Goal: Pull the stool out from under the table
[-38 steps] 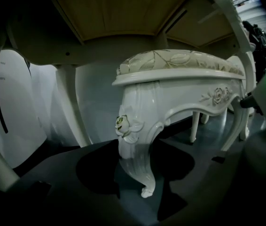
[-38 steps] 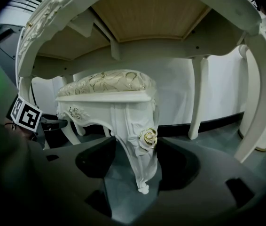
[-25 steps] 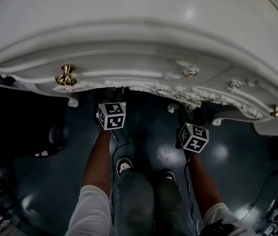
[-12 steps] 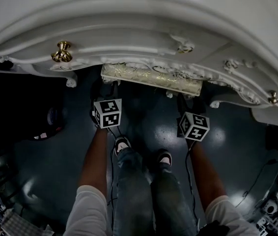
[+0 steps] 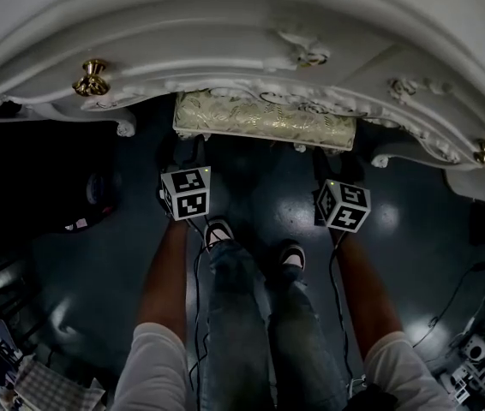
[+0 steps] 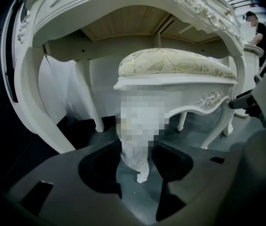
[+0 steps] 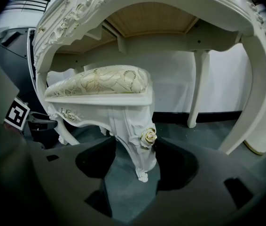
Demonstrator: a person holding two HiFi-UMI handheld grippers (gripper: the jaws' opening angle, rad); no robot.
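Here, seen from above, an ornate white table [image 5: 225,24] with carved scrollwork fills the upper half of the head view, its curved front edge bowing toward the viewer. Beneath its central arch stands the stool [image 5: 264,118], white with a cream and gold patterned cushion. A long strip of the cushion shows in front of the table's edge, while the rest sits under the tabletop. The floor [image 5: 260,195] is dark, glossy blue-grey. A person stands just in front of the stool, bare forearms reaching forward, with jeans and two dark-and-white shoes [image 5: 218,232] visible below. The left gripper [image 6: 135,149] reaches down to the stool's front leg on the left of the head view. Its jaws stand wide and have just been closing a little, with the curved white leg between them. They appear to clasp it, though the upper part of the leg is too blurred to be certain of the contact. The right gripper [image 7: 140,159] holds the other front leg in the same manner, jaws spread wide and pressed against both sides of the carved leg. Each gripper carries a black-and-white marker cube [image 5: 187,193] near the wrist. A brass knob [image 5: 91,77] sits on the table's front at the left. A small gold rose [image 7: 148,136] decorates the leg held on the right.
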